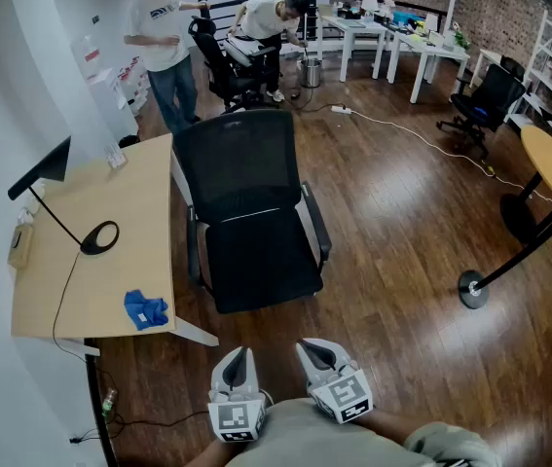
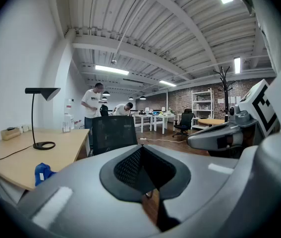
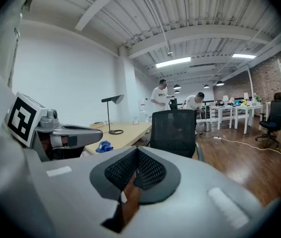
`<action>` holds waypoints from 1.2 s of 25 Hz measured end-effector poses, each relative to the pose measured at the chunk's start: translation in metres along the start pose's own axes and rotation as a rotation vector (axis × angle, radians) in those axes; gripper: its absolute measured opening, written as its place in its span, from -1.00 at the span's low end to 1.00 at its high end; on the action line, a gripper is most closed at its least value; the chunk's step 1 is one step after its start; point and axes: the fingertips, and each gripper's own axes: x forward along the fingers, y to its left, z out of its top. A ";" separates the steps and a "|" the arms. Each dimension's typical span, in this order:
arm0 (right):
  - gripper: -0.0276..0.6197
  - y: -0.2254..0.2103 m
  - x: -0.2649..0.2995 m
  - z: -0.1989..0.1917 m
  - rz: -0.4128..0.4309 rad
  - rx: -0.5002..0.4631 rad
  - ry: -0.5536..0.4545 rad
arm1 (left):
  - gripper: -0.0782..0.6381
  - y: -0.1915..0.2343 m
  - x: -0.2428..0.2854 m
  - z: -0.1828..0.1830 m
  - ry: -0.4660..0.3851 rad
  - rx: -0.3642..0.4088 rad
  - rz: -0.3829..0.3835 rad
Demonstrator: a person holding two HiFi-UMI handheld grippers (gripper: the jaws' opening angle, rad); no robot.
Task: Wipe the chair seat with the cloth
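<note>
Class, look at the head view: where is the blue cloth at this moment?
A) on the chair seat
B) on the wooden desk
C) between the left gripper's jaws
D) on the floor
B: the blue cloth lies on the wooden desk near its front edge, left of the black chair.

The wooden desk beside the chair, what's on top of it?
A crumpled blue cloth near its front edge, a black lamp, and a small tan box at the left edge. The lamp's shade covers part of the desk.
</note>
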 end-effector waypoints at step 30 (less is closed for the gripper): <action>-0.91 -0.386 0.025 0.161 -0.578 -0.006 -0.143 | -0.77 -0.052 -0.003 0.015 -0.017 -0.021 0.186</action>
